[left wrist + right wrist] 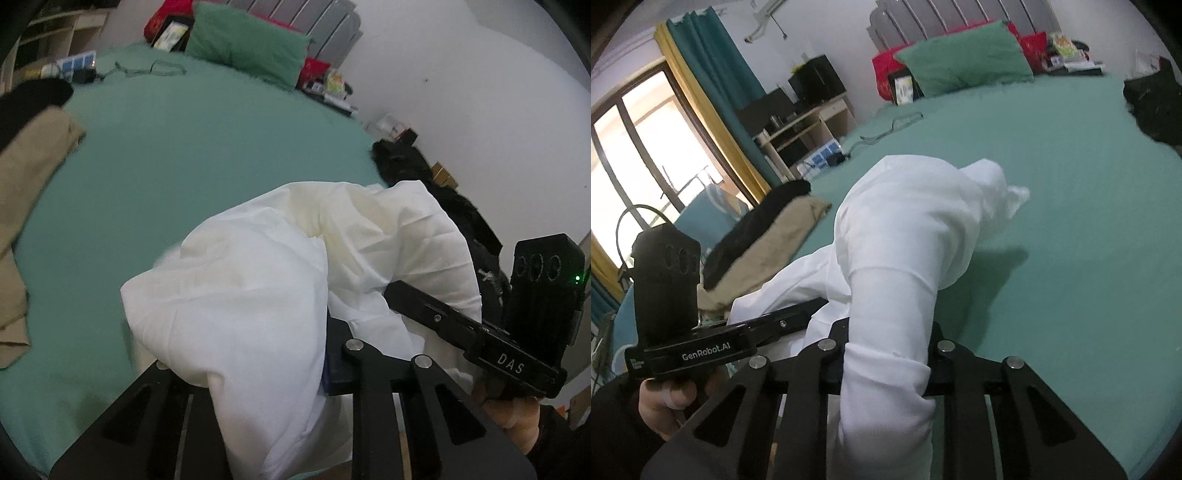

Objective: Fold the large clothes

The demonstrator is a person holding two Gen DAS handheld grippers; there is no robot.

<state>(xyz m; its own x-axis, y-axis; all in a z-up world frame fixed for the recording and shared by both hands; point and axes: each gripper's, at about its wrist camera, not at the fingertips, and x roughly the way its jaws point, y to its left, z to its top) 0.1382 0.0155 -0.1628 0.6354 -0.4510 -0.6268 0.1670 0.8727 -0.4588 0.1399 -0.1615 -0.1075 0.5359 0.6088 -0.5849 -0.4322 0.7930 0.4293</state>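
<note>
Above the near side of the green bed sheet [1071,221], a white garment [905,236] of thin, creased cotton hangs in soft, puffed folds, lifted clear of the bed between the two tools. Its cloth runs into the left gripper [295,373], jaws closed narrowly on a bunched fold. Likewise the right gripper [886,369] pinches a rolled tube of the same cloth. At the far left lies a flat tan garment [33,173] under dark fabric.
</note>
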